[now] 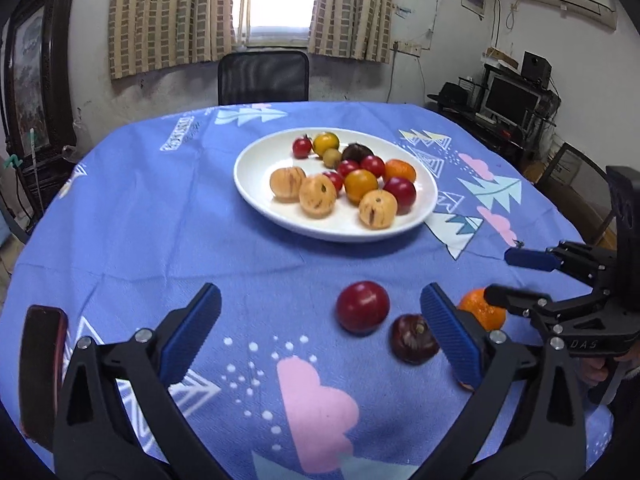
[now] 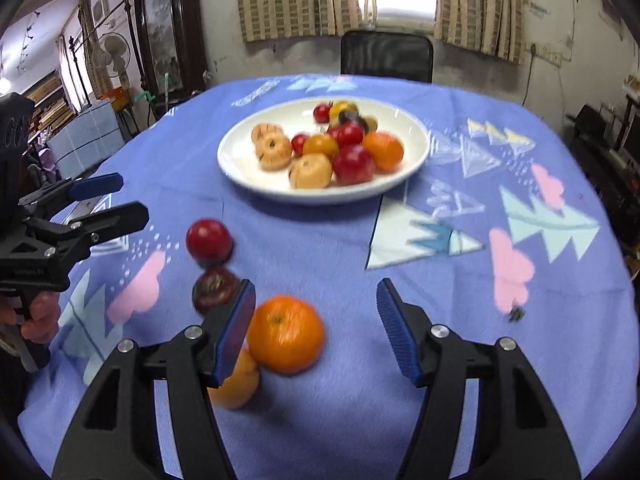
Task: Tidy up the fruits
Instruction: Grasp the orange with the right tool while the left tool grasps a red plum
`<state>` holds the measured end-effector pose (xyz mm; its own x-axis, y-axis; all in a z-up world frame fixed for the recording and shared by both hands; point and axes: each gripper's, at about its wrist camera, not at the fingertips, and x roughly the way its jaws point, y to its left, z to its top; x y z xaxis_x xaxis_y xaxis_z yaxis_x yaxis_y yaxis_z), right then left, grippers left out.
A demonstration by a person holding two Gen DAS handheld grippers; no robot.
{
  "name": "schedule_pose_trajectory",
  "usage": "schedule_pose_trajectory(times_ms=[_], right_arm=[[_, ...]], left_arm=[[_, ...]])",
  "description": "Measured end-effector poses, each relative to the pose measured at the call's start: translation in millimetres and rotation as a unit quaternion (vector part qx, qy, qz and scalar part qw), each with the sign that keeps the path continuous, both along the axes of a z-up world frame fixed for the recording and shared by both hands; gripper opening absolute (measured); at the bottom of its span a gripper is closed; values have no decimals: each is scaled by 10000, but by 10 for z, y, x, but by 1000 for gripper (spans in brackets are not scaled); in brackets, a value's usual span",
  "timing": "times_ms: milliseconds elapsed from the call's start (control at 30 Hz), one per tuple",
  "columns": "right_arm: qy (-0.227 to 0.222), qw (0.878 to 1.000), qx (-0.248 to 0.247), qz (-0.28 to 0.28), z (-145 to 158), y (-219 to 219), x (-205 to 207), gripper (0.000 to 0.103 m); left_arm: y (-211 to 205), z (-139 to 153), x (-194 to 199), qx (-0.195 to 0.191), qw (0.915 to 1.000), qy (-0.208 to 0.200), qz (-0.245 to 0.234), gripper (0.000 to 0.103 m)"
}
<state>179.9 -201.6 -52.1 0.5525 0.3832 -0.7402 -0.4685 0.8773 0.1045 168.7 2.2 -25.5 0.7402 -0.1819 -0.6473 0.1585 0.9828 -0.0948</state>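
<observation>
Left wrist view: left gripper (image 1: 320, 312) jaws spread, empty, low over the blue tablecloth (image 1: 160, 240); red plum (image 1: 362, 306) and dark fruit (image 1: 414, 338), stem end up, lie between its fingers, short of the white plate (image 1: 256, 184). Right wrist view: right gripper (image 2: 316, 312) jaws spread, orange (image 2: 285, 333) between them, stem dimple up; round, no clear long axis.

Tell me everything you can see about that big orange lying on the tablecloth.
The orange is round, bright and glossy, with a small stem dimple facing up. It rests on the blue tablecloth, off the white plate, between the right gripper's open fingers, nearer the left one. A paler orange fruit sits against it.
</observation>
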Motion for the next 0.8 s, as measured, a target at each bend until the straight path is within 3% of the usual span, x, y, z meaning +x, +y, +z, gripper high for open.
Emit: schedule_pose_trajectory(times_ms=[100, 367, 500, 600, 800], right_arm=[[293, 9994, 178, 32, -89, -11, 15, 63], [529, 9981, 309, 49, -192, 25, 25, 61], [761, 9965, 325, 140, -278, 68, 45, 48], [610, 9979, 147, 142, -274, 114, 2, 47], [549, 9971, 512, -109, -161, -40, 27, 47]], left_arm=[[13, -23, -2, -98, 9999, 56, -20, 101], [46, -30, -3, -260, 9996, 99, 20, 101], [61, -44, 5, -292, 9995, 116, 60, 101], [73, -72, 19, -311, 9993, 166, 94, 101], [68, -150, 61, -366, 9989, 248, 129, 101]])
